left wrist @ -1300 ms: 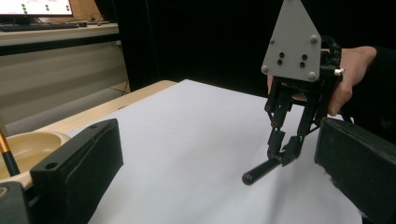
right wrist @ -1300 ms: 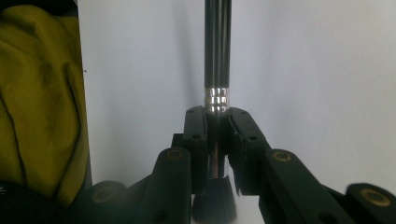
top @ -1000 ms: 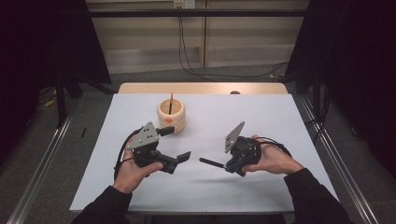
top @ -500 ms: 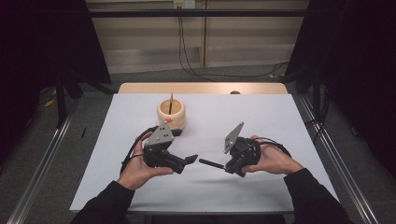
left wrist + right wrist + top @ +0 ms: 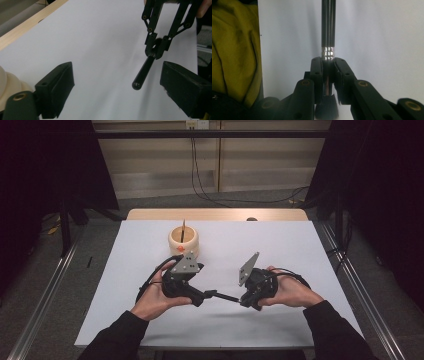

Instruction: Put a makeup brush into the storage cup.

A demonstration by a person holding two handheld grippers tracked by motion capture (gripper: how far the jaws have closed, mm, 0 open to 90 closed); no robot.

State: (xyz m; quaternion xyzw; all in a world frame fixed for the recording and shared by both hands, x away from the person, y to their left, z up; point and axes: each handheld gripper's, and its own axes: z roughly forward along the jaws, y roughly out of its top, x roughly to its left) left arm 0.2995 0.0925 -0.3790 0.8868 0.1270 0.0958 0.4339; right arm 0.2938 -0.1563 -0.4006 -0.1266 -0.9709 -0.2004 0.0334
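Right gripper [image 5: 246,302]: I find its jaws clamped on a black brush [image 5: 145,71] at the silver ferrule, bristles behind the pads, handle pointing toward the left gripper.
Left gripper [image 5: 209,295]: my reading is jaws wide, just been closing; the handle's rounded end lies between them, untouched.
Brush position: held above the white table [image 5: 300,250], near its front middle.
Wooden cup [image 5: 183,240]: stands behind my left hand [image 5: 157,295], a stick upright in it.

Black brush [image 5: 144,72] with silver ferrule, held level above white table, handle free.
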